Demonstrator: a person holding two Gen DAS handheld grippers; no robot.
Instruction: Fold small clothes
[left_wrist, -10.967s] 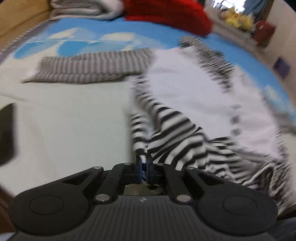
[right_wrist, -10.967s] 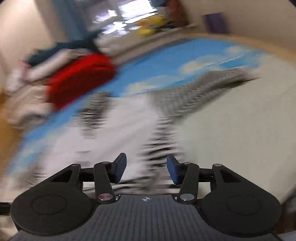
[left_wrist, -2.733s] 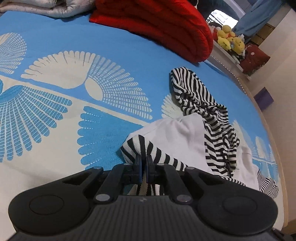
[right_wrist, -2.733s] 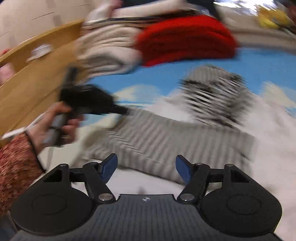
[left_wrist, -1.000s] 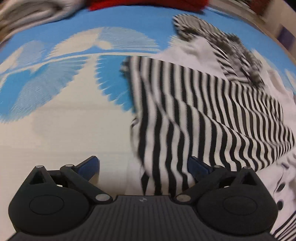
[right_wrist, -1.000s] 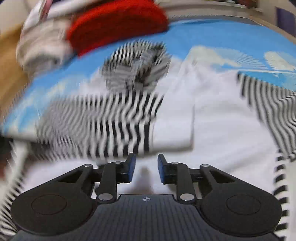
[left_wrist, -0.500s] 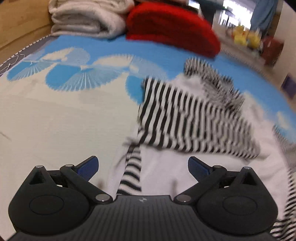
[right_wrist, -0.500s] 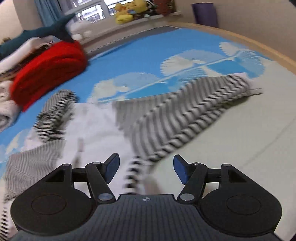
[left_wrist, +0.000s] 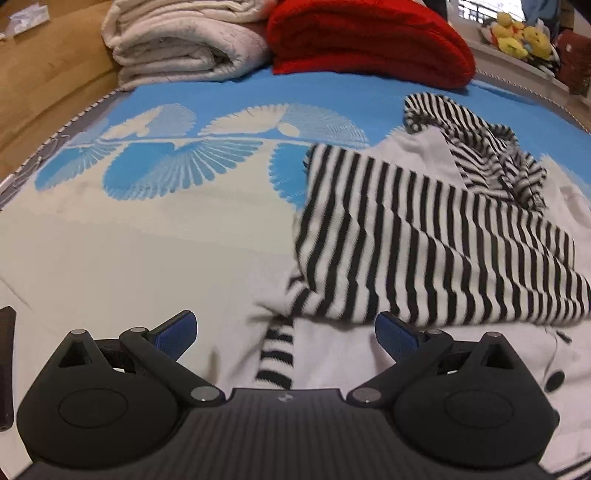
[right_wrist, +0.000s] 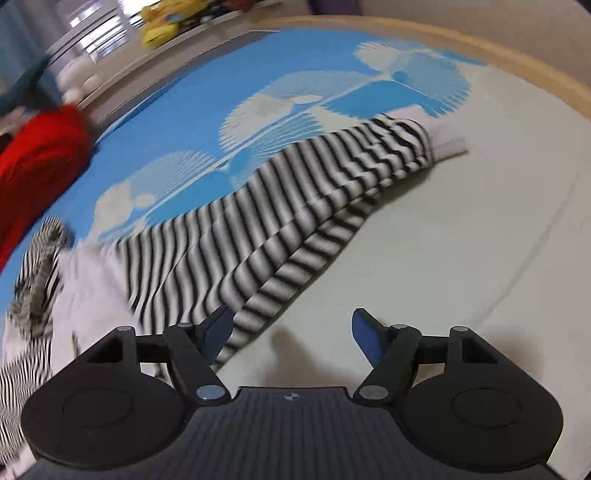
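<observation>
Bedding in the left wrist view: a blue and cream sheet (left_wrist: 147, 229) with white fan motifs covers the work surface. At its far edge lie one folded cream blanket (left_wrist: 184, 40) and one folded red blanket (left_wrist: 369, 37); yellow plush toys (left_wrist: 517, 33) sit beyond, too small to count. One garment (left_wrist: 424, 236), white with black-and-white stripes, lies right of centre, a striped sleeve folded across its white body and the striped hood (left_wrist: 476, 147) bunched at the far end. Two dark buttons show at lower right. The left gripper (left_wrist: 286, 332) hovers over the near hem, jaws spread wide, holding nothing.

Right wrist view: same sheet, bounded by a wooden frame (right_wrist: 480, 48). One striped sleeve (right_wrist: 295, 206) extends outward across the sheet, unfolded. The right gripper (right_wrist: 291, 330) hovers at the sleeve's near edge, jaws released and empty.

Assessment: the second sleeve fold appears to be the step in hand. Recommend pinching near the cuff (right_wrist: 399, 144), carrying it across the body to match the first sleeve, and laying it flat without dragging the body.
</observation>
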